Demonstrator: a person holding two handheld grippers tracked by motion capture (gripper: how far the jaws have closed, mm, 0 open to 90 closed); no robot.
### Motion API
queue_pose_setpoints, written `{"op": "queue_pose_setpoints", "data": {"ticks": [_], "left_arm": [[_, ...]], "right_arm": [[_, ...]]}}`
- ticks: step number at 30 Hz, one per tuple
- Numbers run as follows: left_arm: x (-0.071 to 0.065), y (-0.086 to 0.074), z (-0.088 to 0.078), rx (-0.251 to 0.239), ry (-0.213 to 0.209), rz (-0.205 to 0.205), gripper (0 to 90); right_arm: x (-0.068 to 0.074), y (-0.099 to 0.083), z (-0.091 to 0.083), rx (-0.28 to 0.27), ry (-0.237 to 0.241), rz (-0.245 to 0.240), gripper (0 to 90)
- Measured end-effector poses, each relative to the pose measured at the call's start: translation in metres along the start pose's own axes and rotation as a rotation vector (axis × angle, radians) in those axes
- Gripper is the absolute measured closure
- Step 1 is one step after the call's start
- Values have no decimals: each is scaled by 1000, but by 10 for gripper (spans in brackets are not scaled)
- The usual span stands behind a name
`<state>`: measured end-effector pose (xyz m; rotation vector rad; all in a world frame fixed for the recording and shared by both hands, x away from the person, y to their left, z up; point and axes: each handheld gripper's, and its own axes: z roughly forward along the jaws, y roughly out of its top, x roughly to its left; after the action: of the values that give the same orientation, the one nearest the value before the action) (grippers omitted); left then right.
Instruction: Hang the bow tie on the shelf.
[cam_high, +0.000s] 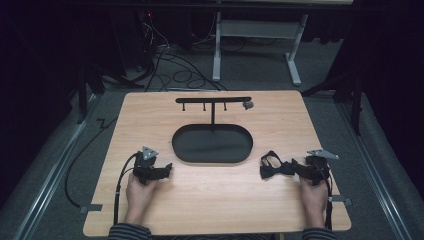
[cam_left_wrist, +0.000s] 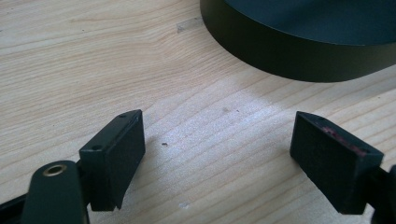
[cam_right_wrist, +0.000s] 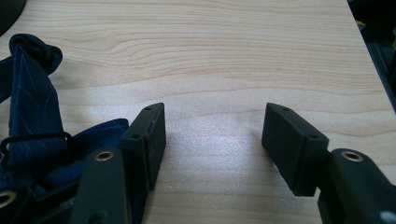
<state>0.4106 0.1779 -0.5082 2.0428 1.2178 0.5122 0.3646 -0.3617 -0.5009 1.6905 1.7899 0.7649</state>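
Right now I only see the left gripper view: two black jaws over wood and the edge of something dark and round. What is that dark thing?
Observer: It is the oval black tray at the base of a T-shaped stand in the middle of the table.
Operator: Does anything hang on the stand?
Observer: The pegs under its bar look bare; a small grey piece sits at the bar's right end.
Operator: And the other hand?
Observer: The right gripper rests on the table with its jaws open and nothing between them.
Operator: Anything near it?
Observer: A dark blue bow tie lies just beside its left jaw, outside the gap.
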Motion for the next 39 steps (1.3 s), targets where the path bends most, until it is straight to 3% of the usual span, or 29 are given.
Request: {"op": "queue_pose_setpoints", "data": {"ticks": [25,34,39], "left_arm": [[0,0,0,0,1,0,184],[0,0,0,-1,0,0,183],[0,0,0,-1,0,0,183]], "right_arm": [[0,-1,-1,-8,31,-20,464],[3,-2,-3,-9,30,-31,529],[3,0,-13,-47,52,-25,563]]}}
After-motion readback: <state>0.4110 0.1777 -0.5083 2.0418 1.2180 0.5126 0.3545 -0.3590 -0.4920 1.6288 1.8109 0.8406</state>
